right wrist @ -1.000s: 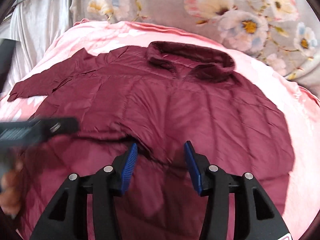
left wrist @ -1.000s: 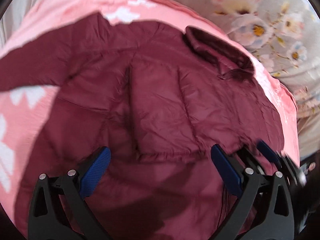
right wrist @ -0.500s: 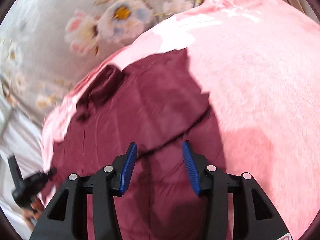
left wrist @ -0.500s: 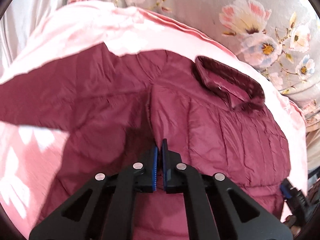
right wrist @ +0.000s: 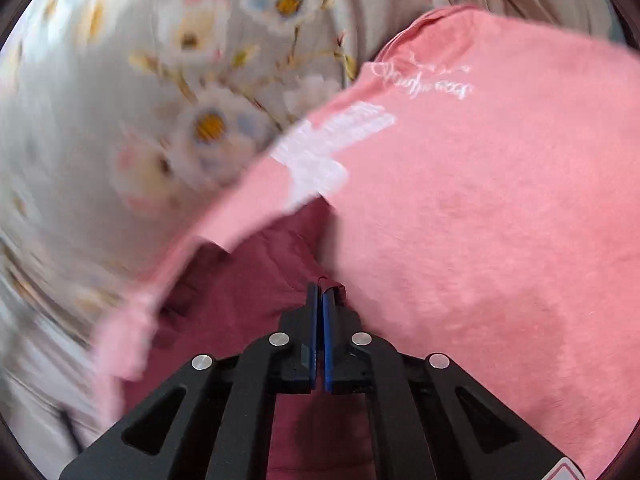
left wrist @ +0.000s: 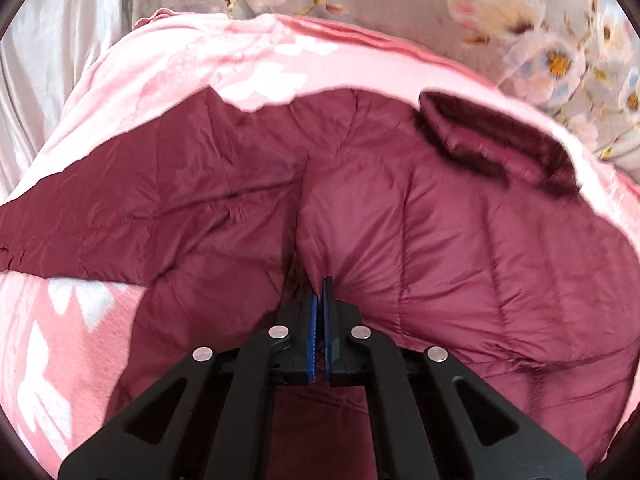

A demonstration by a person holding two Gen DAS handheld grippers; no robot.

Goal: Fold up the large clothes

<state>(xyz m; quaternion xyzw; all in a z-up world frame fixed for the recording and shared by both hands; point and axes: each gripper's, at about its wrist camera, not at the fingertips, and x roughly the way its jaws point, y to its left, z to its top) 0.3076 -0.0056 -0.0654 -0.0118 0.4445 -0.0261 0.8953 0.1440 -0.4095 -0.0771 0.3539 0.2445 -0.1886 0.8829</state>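
A maroon quilted jacket lies spread on a pink blanket, collar at the upper right and one sleeve stretched to the left. My left gripper is shut on a pinch of the jacket near its middle; the fabric puckers at the pads. In the right wrist view my right gripper is shut on an edge of the maroon jacket, where it meets the pink blanket. That view is blurred.
Grey floral bedding lies behind the blanket; it also fills the upper left of the right wrist view. Pale grey sheeting is at the far left. The blanket has white leaf prints.
Both grippers went from open to shut on the jacket, the left first, then the right. The right gripper swung to the jacket's right edge.
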